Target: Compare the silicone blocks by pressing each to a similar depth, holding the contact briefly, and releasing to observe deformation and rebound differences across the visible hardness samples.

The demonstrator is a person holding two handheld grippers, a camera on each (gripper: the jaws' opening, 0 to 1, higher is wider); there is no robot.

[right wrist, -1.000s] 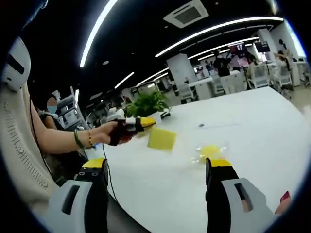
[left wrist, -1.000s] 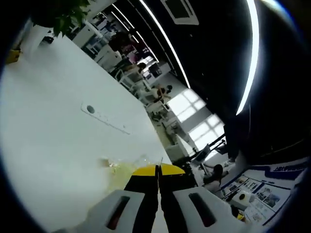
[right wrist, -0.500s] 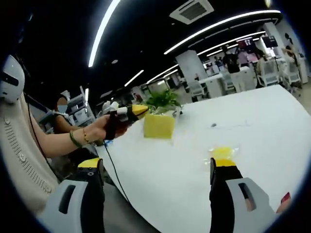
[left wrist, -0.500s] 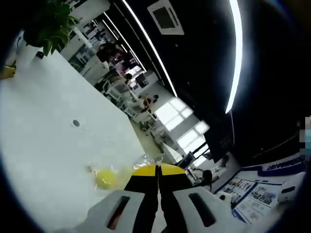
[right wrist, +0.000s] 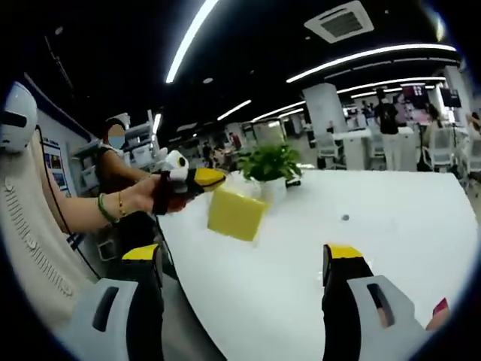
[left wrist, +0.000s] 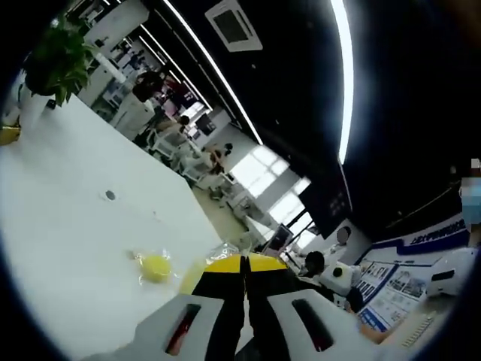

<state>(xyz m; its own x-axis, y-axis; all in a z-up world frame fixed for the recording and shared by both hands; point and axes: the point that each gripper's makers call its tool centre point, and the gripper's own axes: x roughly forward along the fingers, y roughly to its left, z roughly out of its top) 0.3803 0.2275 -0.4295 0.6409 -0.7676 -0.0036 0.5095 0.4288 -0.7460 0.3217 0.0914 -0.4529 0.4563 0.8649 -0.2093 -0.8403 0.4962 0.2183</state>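
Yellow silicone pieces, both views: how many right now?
2. A square yellow block hangs in the air from the left gripper, over the white table. A round yellow piece in clear wrap lies on the table. Others may be hidden.

Open-plan office, dark ceiling. Long strip lights run across it, and one bright strip shows in the left gripper view. Square ceiling AC vents: and. Big white table with a small round grommet in its top; same table in the left gripper view. Potted green plant at the far end of the table. Bright windows at the back. White pillar, desks and chairs behind, a few people standing. Blue-white posters on the wall at right.
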